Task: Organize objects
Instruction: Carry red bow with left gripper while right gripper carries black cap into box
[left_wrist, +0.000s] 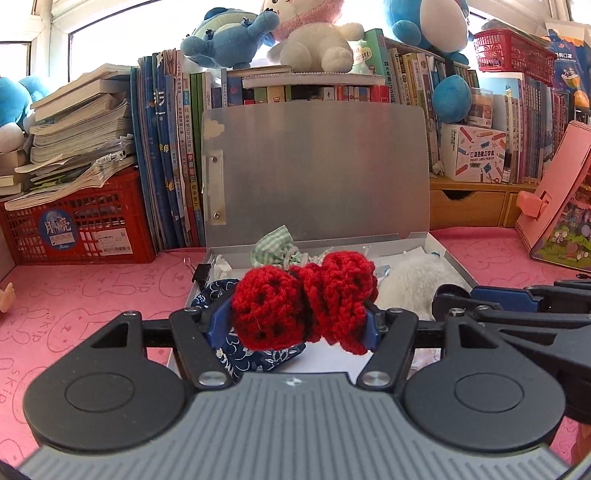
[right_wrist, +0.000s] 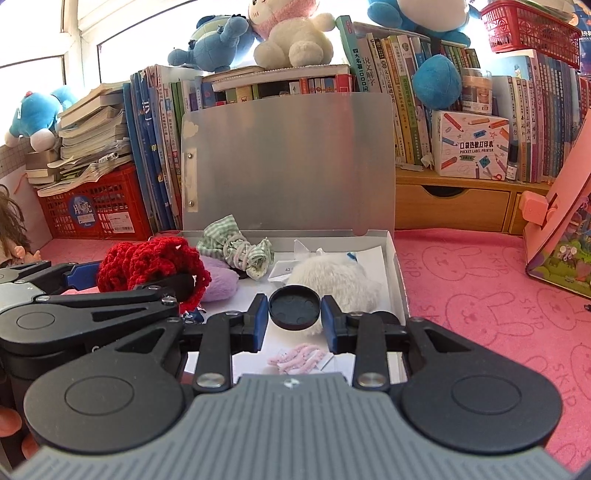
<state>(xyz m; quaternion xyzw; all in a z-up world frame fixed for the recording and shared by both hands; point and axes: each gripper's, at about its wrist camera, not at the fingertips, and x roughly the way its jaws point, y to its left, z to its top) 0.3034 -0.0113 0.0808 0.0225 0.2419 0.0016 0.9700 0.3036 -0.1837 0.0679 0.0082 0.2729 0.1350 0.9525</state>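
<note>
My left gripper (left_wrist: 300, 317) is shut on a red crocheted bow (left_wrist: 306, 301) and holds it above the near left part of an open white box (left_wrist: 452, 264). The bow also shows in the right wrist view (right_wrist: 151, 264), with the left gripper beside it. My right gripper (right_wrist: 294, 320) is shut on a round black lid (right_wrist: 294, 308) over the box (right_wrist: 393, 266). Inside the box lie a green checked scrunchie (right_wrist: 236, 249), a white furry item (right_wrist: 332, 280), a purple fluffy item (right_wrist: 219, 282), a pink fuzzy clip (right_wrist: 297, 358) and a dark blue patterned cloth (left_wrist: 258, 356).
The box's silver lid (left_wrist: 317, 170) stands open against rows of books (left_wrist: 166, 155). A red crate (left_wrist: 77, 225) with stacked papers is at the left, a wooden drawer unit (right_wrist: 454, 206) and a pink board (right_wrist: 565, 206) at the right. A pink bunny-print mat (right_wrist: 480, 295) covers the desk.
</note>
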